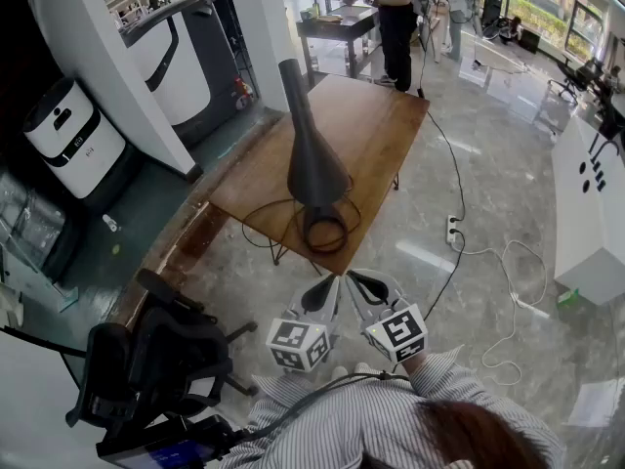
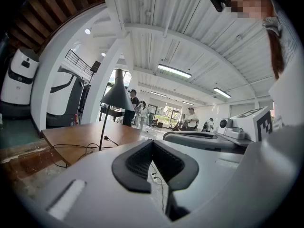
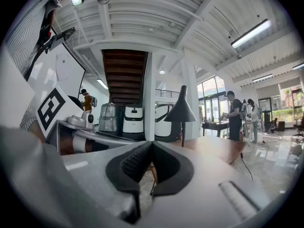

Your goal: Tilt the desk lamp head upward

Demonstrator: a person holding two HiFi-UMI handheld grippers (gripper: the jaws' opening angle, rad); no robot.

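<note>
A black desk lamp [image 1: 312, 159] with a tall cone-shaped head stands on its ring base [image 1: 325, 231] near the front edge of a wooden table [image 1: 376, 125]. The head hangs mouth-down over the base. Both grippers are held side by side in front of the table, short of the lamp and touching nothing. The left gripper [image 1: 327, 286] is shut and empty, and so is the right gripper [image 1: 356, 279]. In the left gripper view the lamp [image 2: 117, 91] rises left of the shut jaws [image 2: 153, 141]. In the right gripper view the lamp [image 3: 181, 109] stands right of the shut jaws [image 3: 151, 144].
The lamp's cable [image 1: 269, 225] loops over the table's front corner. A black office chair [image 1: 161, 355] stands at the lower left. A power strip [image 1: 452, 229] and white cords lie on the floor at right. People stand at a far table [image 1: 337, 22].
</note>
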